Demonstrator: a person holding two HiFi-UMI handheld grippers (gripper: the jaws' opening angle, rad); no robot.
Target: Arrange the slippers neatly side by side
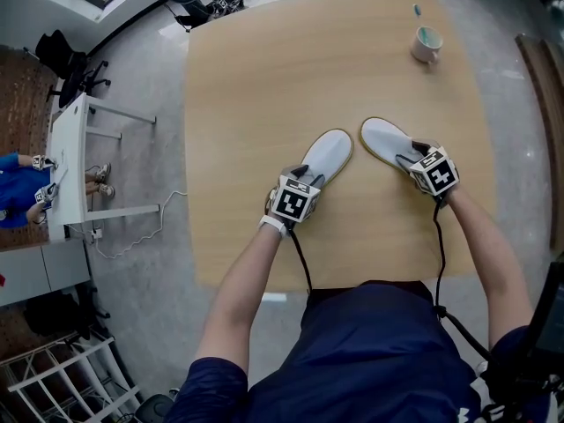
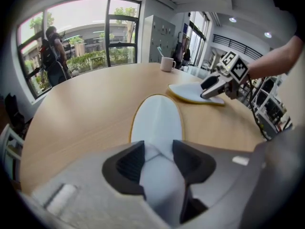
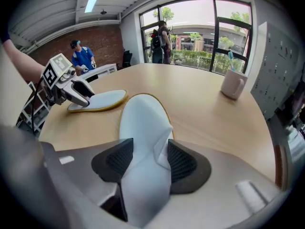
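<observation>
Left of the bench [image 1: 256, 77] in the head view, a person in blue [image 1: 16, 188] beside a white desk [image 1: 70, 166]; picked up again far off in the right gripper view only. On the bench, left tongs [image 1: 307, 174] clamped on the heel end of the left slipper [image 1: 330, 151], toe angled up and to the right. Borne out in the left gripper view: white fabric pinched and folded between both pads, toe end lying flat on the wood ahead. Just right of it, toes near but not touching, the right slipper [image 1: 386, 137], toe angled up and to the left, heel end gripped by the right tongs [image 1: 416, 159]. Same pinch plain in the right gripper view, heel fabric bunched between the pads. Tan edging round each slipper clearer in the gripper views than from above. Heels well apart, toes close: a V, not a parallel pair, readable only from the head view. Farther right, toward the far edge, a white mug [image 1: 426, 44], well apart from both slippers. Windows and greenery beyond the bench shown only by the gripper views.
</observation>
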